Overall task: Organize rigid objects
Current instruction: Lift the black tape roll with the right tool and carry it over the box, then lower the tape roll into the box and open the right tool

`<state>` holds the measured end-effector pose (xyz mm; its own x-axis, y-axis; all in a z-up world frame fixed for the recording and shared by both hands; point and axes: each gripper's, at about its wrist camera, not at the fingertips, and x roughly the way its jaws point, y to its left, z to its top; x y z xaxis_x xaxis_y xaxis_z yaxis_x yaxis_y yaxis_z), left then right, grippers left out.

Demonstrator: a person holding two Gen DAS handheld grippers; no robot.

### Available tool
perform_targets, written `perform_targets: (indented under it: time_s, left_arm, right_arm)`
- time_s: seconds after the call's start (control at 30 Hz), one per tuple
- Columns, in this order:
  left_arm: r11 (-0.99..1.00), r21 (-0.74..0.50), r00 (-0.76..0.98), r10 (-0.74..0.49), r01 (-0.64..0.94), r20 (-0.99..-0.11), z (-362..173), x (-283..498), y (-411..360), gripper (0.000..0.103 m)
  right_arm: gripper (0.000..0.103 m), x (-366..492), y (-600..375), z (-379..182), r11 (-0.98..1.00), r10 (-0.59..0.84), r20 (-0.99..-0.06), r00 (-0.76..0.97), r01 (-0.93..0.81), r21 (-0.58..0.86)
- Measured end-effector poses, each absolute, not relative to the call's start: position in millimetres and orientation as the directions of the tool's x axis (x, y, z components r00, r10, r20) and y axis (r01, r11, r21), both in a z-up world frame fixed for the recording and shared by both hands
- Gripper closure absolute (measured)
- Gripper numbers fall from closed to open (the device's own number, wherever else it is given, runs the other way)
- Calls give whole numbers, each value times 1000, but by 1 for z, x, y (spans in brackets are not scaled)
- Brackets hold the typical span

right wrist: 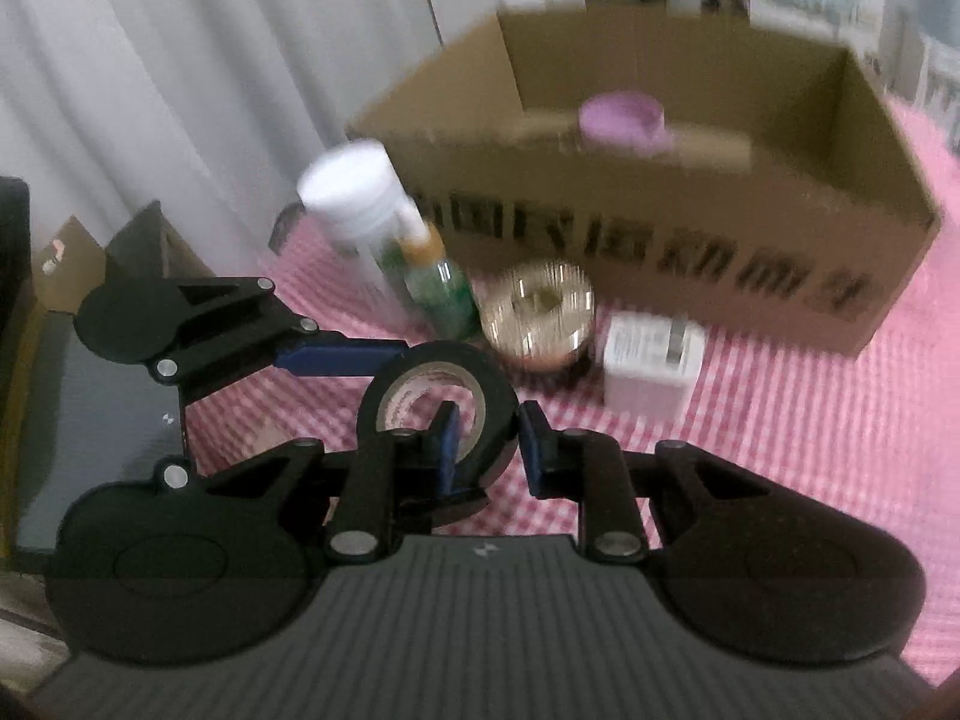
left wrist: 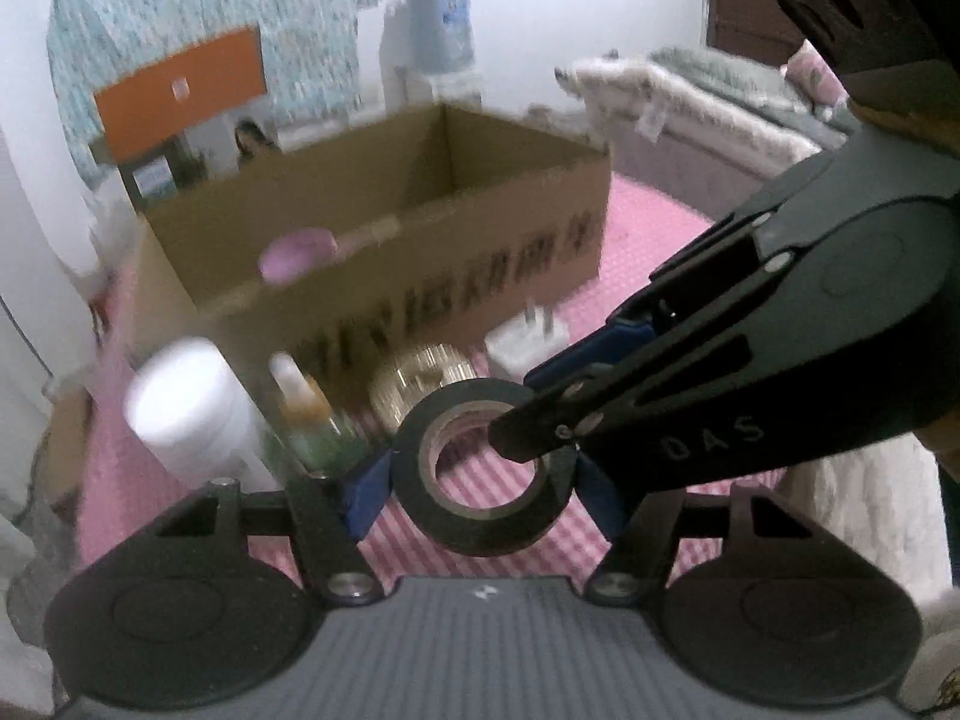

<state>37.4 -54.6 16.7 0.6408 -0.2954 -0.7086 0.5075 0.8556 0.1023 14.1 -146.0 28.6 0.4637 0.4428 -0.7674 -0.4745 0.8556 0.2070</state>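
Note:
A black tape roll [left wrist: 480,534] hangs above the pink checked cloth [left wrist: 648,228] and both grippers hold it. My left gripper [left wrist: 483,492] is shut on the roll, its blue pads pressing on the outer sides. In the right wrist view my right gripper [right wrist: 489,450] is shut on the wall of the tape roll [right wrist: 432,360], one pad inside the hole and one outside. The right gripper [left wrist: 540,408] reaches in from the right in the left wrist view. One blue finger [right wrist: 336,357] of the left gripper touches the roll's left side.
An open cardboard box [right wrist: 660,228] stands behind, with a purple bowl [right wrist: 621,120] inside. Before the box stand a white bottle [right wrist: 354,192], a green glass bottle [right wrist: 441,288], a gold round thing [right wrist: 540,318] and a white plug adapter [right wrist: 651,366]. A bed [left wrist: 720,108] lies far right.

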Motion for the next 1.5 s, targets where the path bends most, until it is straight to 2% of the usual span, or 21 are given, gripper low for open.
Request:
perform_targets:
  time_s: [0.27, 0.43, 0.57, 0.7, 0.9, 1.03, 1.5]
  left_arm:
    - [855, 206, 750, -272, 475, -603, 76, 54, -55, 35]
    - [849, 255, 767, -239, 462, -595, 96, 86, -60, 35]
    - [849, 226, 724, -235, 478, -648, 101, 124, -56, 36]
    - [850, 177, 637, -218, 496, -740, 89, 174, -54, 36]
    - [859, 65, 460, -206, 507, -864, 51, 241, -48, 36]
    - [870, 4, 350, -194, 493, -916, 23, 274, -47, 36]
    - [874, 0, 200, -111, 486, -974, -21, 317, -49, 36]
  right_arm:
    - [82, 24, -142, 100, 833, 470, -656, 590, -543, 109]
    - [82, 51, -137, 126, 817, 485, -618, 619, -572, 68]
    - [82, 94, -139, 132, 807, 510, -642, 573, -576, 128]
    - [82, 144, -139, 121, 801, 526, -694, 492, -562, 208]
    - [82, 217, -140, 79, 805, 527, -774, 350, -498, 323]
    - [82, 252, -138, 45, 809, 522, -814, 254, -450, 378]
    - [82, 305, -119, -17, 824, 484, -872, 70, -373, 427]
